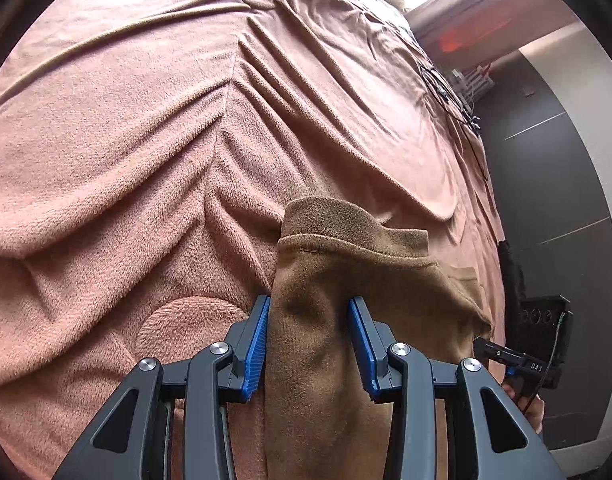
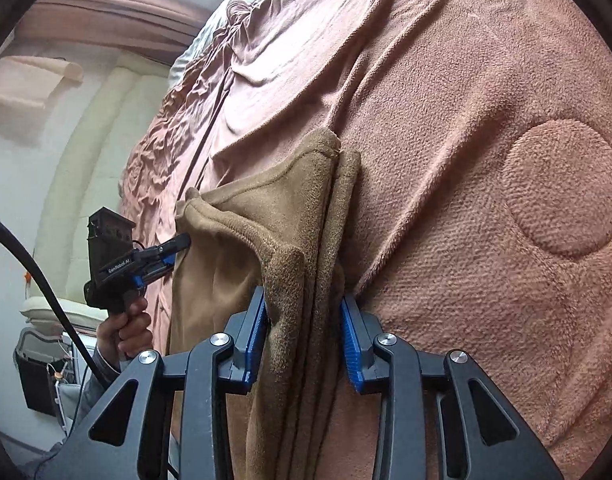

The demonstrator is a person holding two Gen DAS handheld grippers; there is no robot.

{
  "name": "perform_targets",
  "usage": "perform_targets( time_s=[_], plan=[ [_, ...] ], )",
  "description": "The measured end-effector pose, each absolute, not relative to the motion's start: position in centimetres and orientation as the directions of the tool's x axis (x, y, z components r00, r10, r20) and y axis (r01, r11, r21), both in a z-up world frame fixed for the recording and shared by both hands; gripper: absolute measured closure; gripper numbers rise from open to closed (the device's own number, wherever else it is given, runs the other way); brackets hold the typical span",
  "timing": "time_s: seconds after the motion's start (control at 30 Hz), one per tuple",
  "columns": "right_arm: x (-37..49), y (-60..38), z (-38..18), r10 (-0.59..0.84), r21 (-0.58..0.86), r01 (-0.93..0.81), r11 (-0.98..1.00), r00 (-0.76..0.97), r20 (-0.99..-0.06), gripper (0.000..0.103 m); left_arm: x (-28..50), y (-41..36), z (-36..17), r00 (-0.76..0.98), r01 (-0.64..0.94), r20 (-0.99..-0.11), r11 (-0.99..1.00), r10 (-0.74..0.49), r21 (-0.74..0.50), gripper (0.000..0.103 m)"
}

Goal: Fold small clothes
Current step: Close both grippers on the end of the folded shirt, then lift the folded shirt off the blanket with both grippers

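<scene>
A small brown fleece garment [image 1: 337, 292] hangs above the pink bed blanket [image 1: 126, 140]. My left gripper [image 1: 309, 320] is shut on one bunched top edge of it, cloth filling the gap between the blue pads [image 1: 256, 352]. My right gripper [image 2: 304, 316] is shut on the other top edge of the garment [image 2: 266, 220], with several layers pinched between its pads [image 2: 351, 344]. The garment stretches between the two grippers. In the right wrist view the left gripper [image 2: 178, 252] shows at the left, clamped on the cloth's far corner. In the left wrist view the right gripper [image 1: 481, 346] shows at the right edge.
The pink blanket [image 2: 485, 120] covers the whole bed, wrinkled, with a raised round patch [image 2: 561, 188]. A black cable [image 1: 445, 88] lies near the bed's far right edge. Dark floor [image 1: 553, 184] lies beyond the bed; a cream headboard [image 2: 90, 152] and a small bin [image 2: 38, 376] stand left.
</scene>
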State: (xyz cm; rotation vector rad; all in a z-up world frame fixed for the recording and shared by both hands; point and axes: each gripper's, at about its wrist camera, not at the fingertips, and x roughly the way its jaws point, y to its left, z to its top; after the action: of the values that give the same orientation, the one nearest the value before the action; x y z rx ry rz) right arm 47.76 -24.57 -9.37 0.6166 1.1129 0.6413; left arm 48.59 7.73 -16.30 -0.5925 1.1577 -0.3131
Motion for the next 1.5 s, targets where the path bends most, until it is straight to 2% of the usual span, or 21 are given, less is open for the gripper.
perform_targets(
  time_s=[0.1, 0.13, 0.17, 0.2, 0.27, 0.7, 1.5],
  plan=[
    [48.3, -24.3, -9.5, 0.736, 0.73, -0.16, 0.665, 0.307, -0.603, 0.072, 49.1, 7.4, -16.3, 0.383, -0.056, -0.761, 0.809, -0.523, -0.584, 0.068],
    [48.1, -24.1, -9.4, 0.727, 0.72, -0.162, 0.675, 0.313, -0.611, 0.073, 49.3, 7.4, -16.4, 0.381, -0.055, -0.759, 0.807, -0.528, -0.588, 0.078],
    [48.0, -24.0, -9.2, 0.711, 0.701, -0.169, 0.693, 0.319, -0.626, 0.08, 49.4, 7.3, -16.5, 0.371, -0.058, -0.759, 0.803, -0.535, -0.594, 0.084],
    [47.7, -23.8, -9.0, 0.703, 0.688, -0.18, 0.703, 0.322, -0.634, 0.086, 49.5, 7.1, -16.4, 0.369, -0.057, -0.763, 0.807, -0.53, -0.588, 0.086],
    [47.1, -23.6, -8.2, 0.688, 0.662, -0.207, 0.72, 0.342, -0.64, 0.089, 49.3, 6.7, -15.7, 0.374, -0.033, -0.769, 0.821, -0.518, -0.57, 0.094],
    [42.3, -21.6, -3.2, 0.629, 0.568, -0.281, 0.774, 0.444, -0.638, 0.092, 46.7, 6.8, -9.8, 0.468, 0.033, -0.702, 0.804, -0.538, -0.594, 0.097],
    [27.3, -26.6, 7.1, 0.611, 0.471, -0.403, 0.784, 0.632, -0.476, 0.093, 37.5, 3.6, 5.0, 0.606, 0.225, -0.531, 0.768, -0.592, -0.6, 0.098]
  ],
)
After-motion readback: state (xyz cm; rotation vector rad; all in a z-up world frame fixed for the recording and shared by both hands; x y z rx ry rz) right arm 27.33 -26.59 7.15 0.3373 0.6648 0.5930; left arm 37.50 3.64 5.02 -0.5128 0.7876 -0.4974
